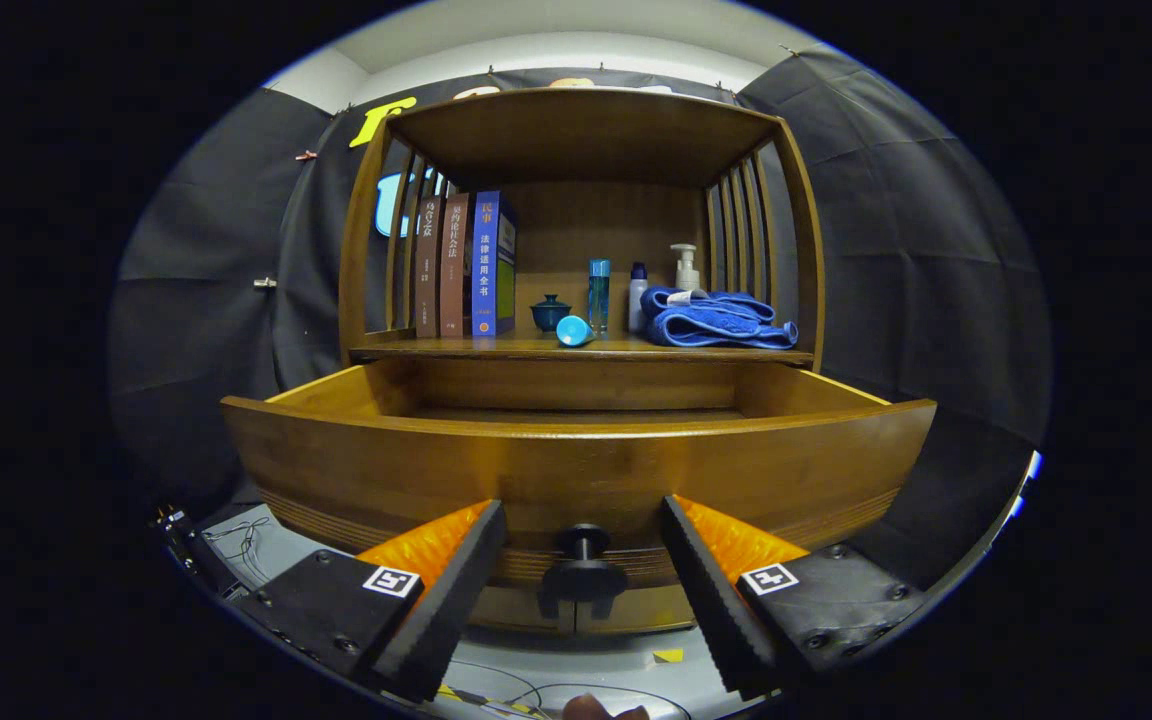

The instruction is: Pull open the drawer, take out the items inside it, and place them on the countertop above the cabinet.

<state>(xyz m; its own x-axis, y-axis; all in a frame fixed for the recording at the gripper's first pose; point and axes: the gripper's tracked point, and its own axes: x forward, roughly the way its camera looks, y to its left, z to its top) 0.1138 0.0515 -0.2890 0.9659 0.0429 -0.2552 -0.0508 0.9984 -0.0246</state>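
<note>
Progress: drawer [576,470] stands pulled out; by my judgement the removal may be done or nearly so.
Drawer: little of its inside shows over the front wall; no item is seen there, and the floor near the front is hidden.
Bench [496,349]: above the drawer, at 12 o'clock from the knob [583,568]; carries books [461,265], lidded cup [550,312], tipped cap [573,330], bottles [599,295], towel [721,321].
Fingers: gripper [583,585] spread wide, either side of the knob, touching nothing.
</note>
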